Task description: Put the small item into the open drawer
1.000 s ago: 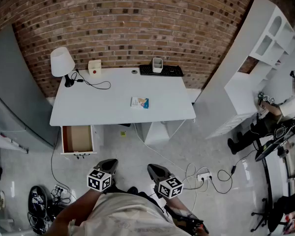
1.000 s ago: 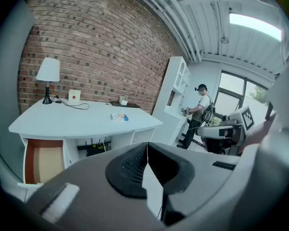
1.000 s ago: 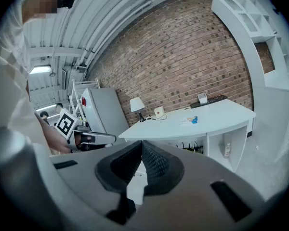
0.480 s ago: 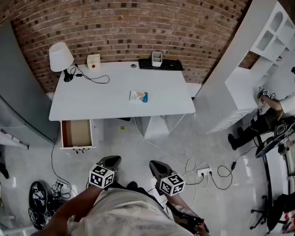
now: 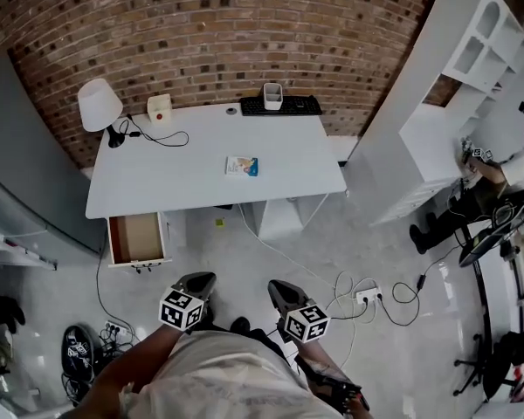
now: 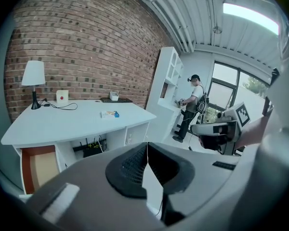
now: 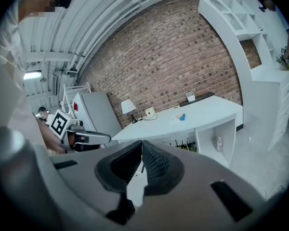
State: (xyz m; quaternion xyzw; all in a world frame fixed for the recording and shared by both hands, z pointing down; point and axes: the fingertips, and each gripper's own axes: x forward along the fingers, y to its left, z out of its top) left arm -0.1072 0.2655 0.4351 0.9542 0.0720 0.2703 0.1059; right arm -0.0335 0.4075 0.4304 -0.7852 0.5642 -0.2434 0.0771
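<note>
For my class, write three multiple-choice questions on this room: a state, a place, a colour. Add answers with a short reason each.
1. How is the drawer?
A. Pulled open
B. Shut
C. Removed

2. Where does the small item lie?
A. In the drawer
B. On the white desk
C. On the floor

3. What colour is the shade of the lamp?
A. Red
B. Black
C. White

Answers: 1 A, its brown inside shows in the head view; 2 B, it lies near the desktop's middle; 3 C, the shade is plainly white.

A small item (image 5: 242, 166) lies on the white desk (image 5: 175, 186), the drawer (image 5: 136, 239) open below.
</note>
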